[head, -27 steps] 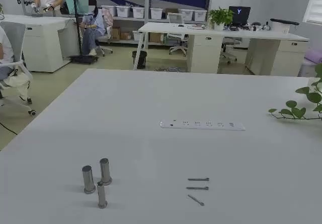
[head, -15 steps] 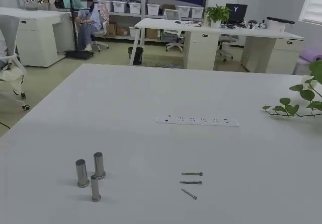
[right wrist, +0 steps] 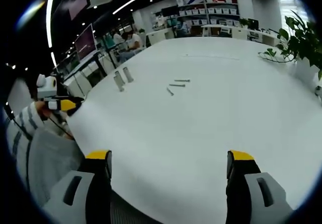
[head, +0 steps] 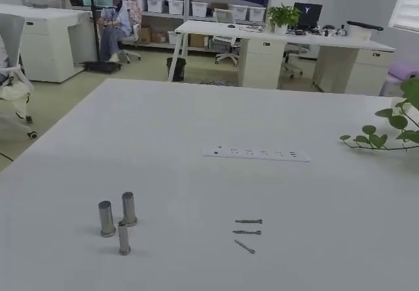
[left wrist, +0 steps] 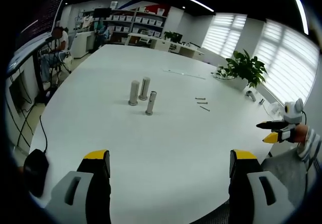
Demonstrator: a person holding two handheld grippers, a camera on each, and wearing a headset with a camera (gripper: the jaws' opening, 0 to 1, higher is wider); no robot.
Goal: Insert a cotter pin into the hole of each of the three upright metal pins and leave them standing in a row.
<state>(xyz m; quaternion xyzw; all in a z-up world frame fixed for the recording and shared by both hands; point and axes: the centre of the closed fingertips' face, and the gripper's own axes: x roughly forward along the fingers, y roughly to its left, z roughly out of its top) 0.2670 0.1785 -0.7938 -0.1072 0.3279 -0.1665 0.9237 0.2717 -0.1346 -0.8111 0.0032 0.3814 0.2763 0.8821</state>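
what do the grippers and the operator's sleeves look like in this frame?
The left gripper and the right gripper match: light grey moulded jaws, each with a slot cut in the outer face, yellow caps at the ends and black inner faces. Seen side-on from the other gripper's camera, the jaws look black with yellow ends. The sleeve behind each gripper is striped grey and white.

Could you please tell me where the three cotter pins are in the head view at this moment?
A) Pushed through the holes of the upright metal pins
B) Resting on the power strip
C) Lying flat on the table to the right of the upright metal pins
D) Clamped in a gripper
C: the three cotter pins lie loose on the table, to the right of the upright metal pins and apart from them.
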